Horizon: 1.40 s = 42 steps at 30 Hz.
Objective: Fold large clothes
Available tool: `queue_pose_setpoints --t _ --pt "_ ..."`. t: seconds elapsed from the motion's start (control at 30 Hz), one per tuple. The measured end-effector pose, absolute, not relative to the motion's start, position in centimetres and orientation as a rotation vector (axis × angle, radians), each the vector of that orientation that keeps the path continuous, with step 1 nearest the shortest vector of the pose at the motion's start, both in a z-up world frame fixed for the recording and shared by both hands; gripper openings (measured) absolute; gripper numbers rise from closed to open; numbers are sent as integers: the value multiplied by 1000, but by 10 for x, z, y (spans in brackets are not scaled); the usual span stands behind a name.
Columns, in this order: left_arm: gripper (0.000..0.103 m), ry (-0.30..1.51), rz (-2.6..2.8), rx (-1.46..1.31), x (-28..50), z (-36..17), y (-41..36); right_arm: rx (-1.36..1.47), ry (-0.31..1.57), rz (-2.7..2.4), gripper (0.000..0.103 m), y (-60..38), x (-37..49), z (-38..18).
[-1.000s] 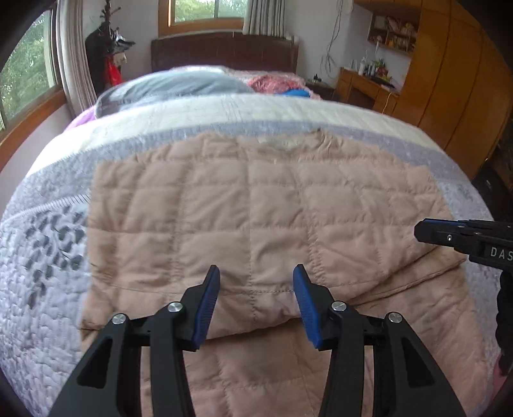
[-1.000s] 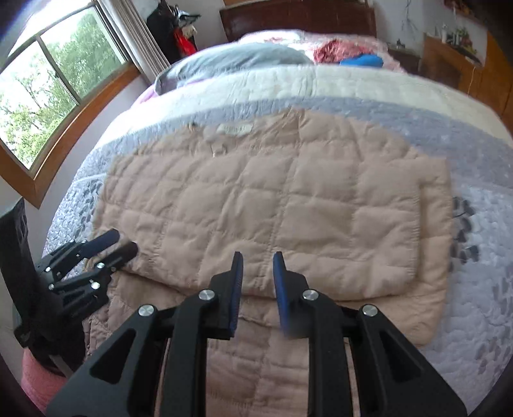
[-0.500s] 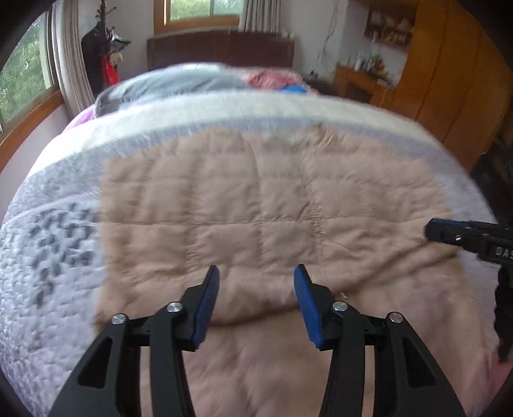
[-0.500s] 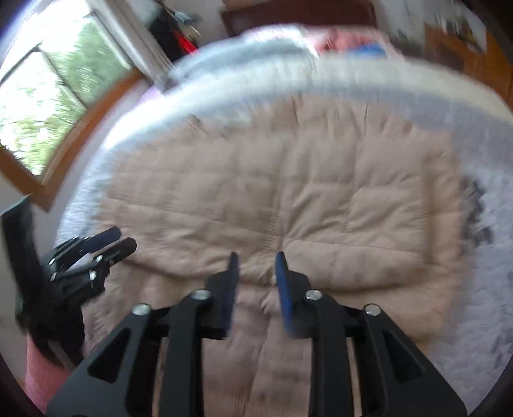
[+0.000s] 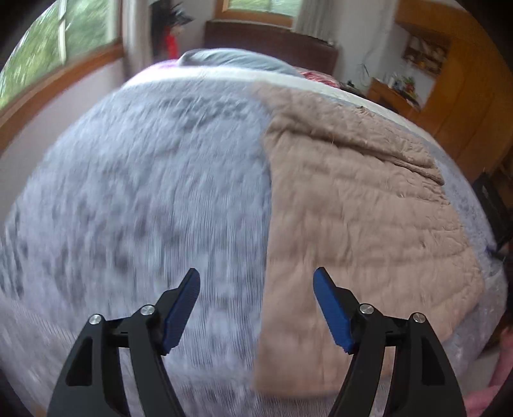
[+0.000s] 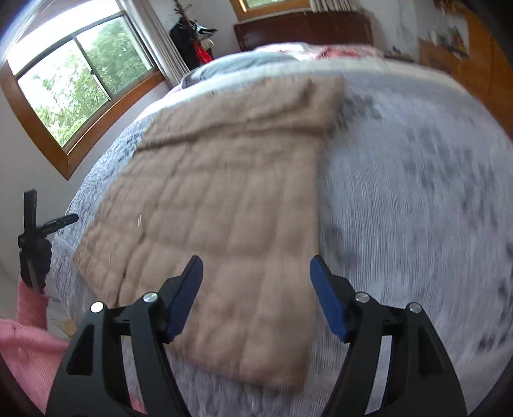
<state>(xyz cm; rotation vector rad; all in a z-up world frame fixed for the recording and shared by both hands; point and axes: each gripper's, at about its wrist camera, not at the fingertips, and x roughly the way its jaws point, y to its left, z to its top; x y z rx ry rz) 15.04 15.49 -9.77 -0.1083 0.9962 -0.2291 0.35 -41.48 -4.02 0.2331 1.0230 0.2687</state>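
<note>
Both grippers' jaws spread, empty, over puffy quilted tan garment (image 5: 359, 205), seemingly folded.

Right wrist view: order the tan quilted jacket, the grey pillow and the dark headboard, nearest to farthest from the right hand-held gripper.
1. Tan quilted jacket, just beyond the right hand-held gripper, centre-left.
2. Grey pillow, far end of bed.
3. Dark headboard, against the back wall.
</note>
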Motion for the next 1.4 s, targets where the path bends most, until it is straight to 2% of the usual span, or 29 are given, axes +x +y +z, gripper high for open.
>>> queue_pose_setpoints --t 0.27,0.37,0.4,0.47,0.53,0.57,0.6,0.63,0.73,1.0,1.13,1.23,1.4 --pt "74 1068 -323 -252 133 -139 147 310 1098 267 68 -427 -11 -82" --pt "75 1050 -335 -216 131 -141 132 314 1087 272 63 -427 -11 -88" --pt "75 1054 -354 -224 131 -142 127 313 1084 275 56 -427 -11 -87" --pt "65 1050 -322 -191 132 -143 120 361 1091 313 39 -425 -7 -89" --pt "40 1042 -308 -160 132 -143 115 369 1094 314 23 -424 -5 -91" --pt "34 1049 -324 -187 133 -144 116 384 1093 322 20 -424 -5 -90" --pt "22 1049 -336 -213 134 -143 117 399 1090 325 14 -426 -6 -89" --pt "15 1048 -357 -238 133 -141 119 405 1083 324 12 -426 -7 -86" --pt "11 1019 -359 -249 125 -133 123 391 1050 323 10 -427 -16 -73" --pt "11 994 -385 -211 68 -104 137 398 1032 345 10 -422 -70 -56" --pt "11 1022 -371 -153 54 -119 134 354 1063 292 10 -413 -81 -76" --pt "12 1071 -350 -159 61 -147 133 423 1096 287 10 -419 -72 -102" --pt "10 1036 -378 -164 64 -130 137 464 1038 312 10 -428 -69 -84"
